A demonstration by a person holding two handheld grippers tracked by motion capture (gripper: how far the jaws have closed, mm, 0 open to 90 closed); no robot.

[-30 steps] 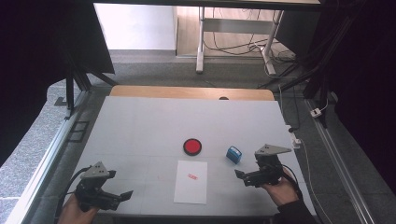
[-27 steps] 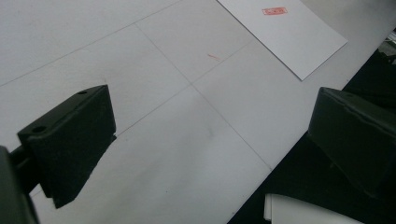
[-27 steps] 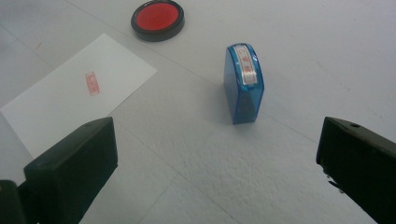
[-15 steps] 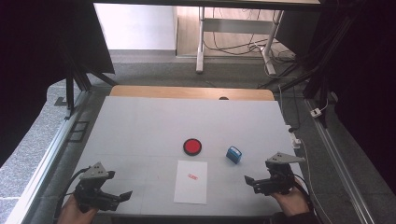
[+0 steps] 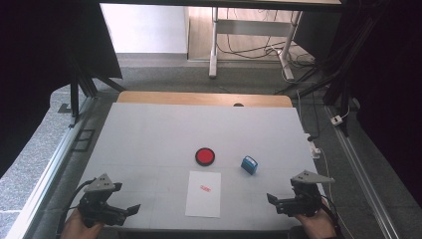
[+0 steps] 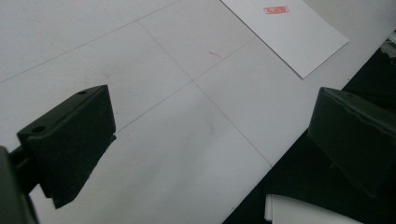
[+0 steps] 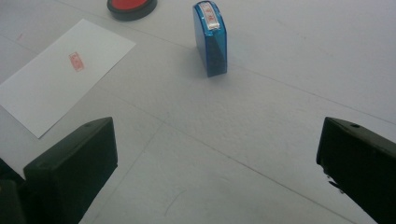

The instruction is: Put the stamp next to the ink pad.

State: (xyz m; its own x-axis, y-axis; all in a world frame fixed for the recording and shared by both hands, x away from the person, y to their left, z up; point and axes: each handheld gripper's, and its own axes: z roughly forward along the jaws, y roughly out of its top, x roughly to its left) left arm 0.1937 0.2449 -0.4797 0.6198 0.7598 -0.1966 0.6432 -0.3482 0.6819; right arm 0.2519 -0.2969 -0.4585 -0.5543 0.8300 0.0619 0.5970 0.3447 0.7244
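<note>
Blue stamp (image 5: 249, 165) stood on the desk (image 5: 149, 134), right of center in the high view, near the red ink pad (image 5: 204, 156) w/ the stamped paper (image 5: 203, 193) just below. Right gripper (image 5: 279, 201) sat at lower right, fingers spread, holding nothing, stamp apart from it. Left gripper (image 5: 127, 211) at lower left, fingers spread too, also empty.
</note>
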